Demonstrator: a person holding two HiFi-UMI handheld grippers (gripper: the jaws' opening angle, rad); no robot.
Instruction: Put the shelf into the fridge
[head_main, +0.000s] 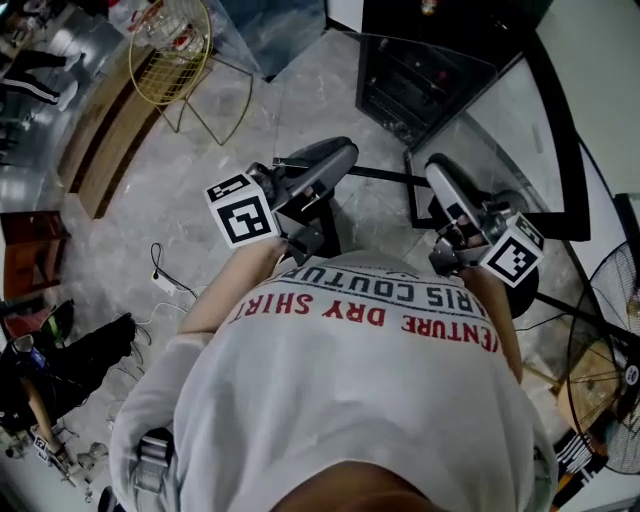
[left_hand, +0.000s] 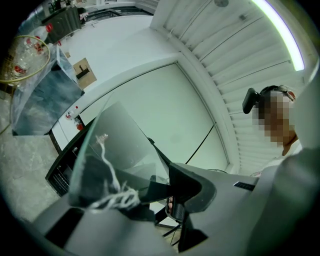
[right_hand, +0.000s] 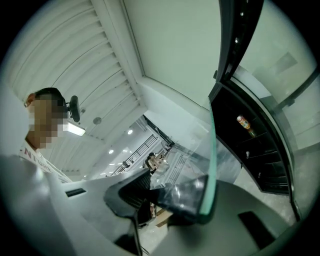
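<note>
The left hand-held gripper (head_main: 338, 155) and right hand-held gripper (head_main: 440, 178) each clamp a side edge of the glass shelf (head_main: 420, 110), short of the open fridge (head_main: 470, 25) at twelve o'clock; keeping both level should seat it squarely.

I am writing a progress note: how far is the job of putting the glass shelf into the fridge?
Done: the glass shelf is lifted; the left gripper and the right gripper hold its edges in their jaws. In hand: it is held in front of the open fridge. Left: sliding it inside; the shelf is not yet in.
</note>
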